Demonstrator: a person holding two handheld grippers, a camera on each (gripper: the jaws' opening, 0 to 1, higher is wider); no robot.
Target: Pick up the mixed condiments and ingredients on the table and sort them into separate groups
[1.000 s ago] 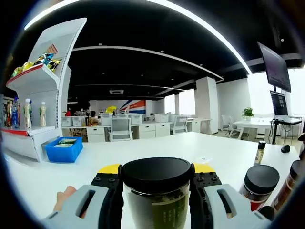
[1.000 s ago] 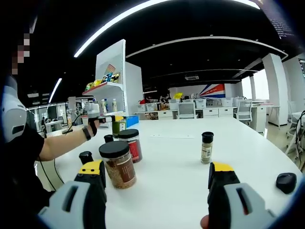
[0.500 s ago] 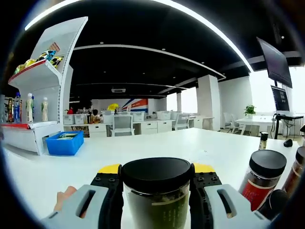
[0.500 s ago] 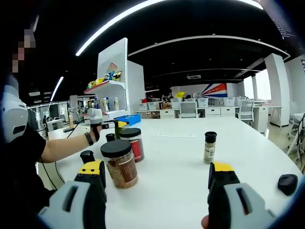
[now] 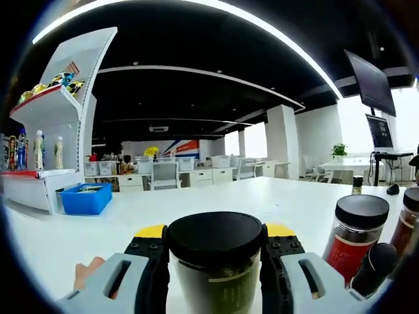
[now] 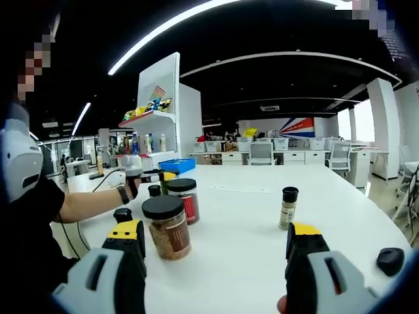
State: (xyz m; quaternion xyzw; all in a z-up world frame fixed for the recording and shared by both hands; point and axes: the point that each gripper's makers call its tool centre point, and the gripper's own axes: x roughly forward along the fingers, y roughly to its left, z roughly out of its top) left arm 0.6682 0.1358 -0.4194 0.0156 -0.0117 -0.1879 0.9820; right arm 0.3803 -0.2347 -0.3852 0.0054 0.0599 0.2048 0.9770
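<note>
Clamping a black-lidded jar of green contents [image 5: 216, 261] between both jaws of the left gripper [image 5: 215, 275], low over the white table [image 5: 131, 222]; label on that jar too close and blurred to read. Left of the jar, well behind on the table, a blue bin [image 5: 86, 197] below a white shelf unit [image 5: 55, 131] with bottles and snack packets, print not legible. Right of the held jar, just beside it, a red-labelled jar [image 5: 353, 230] with a black lid, writing on the red label unreadable, and a small dark bottle [image 5: 372, 267] tilted in front of it.

From the right gripper view, left of the red-labelled jar [image 6: 182, 200]: a forearm and the left gripper [image 6: 141, 175] with the green jar [image 6: 160, 176] pinched in it. Nearer, in front of the red-labelled jar, a brown-filled jar [image 6: 168, 226], black lid, label text too small to make out. Farther right, well apart, a slim spice bottle [image 6: 287, 207], upright, pale label unreadable. Right gripper [image 6: 216, 248] spread wide, nothing between the jaws. Far right, a black mouse-like object [image 6: 391, 260] near the table edge.
</note>
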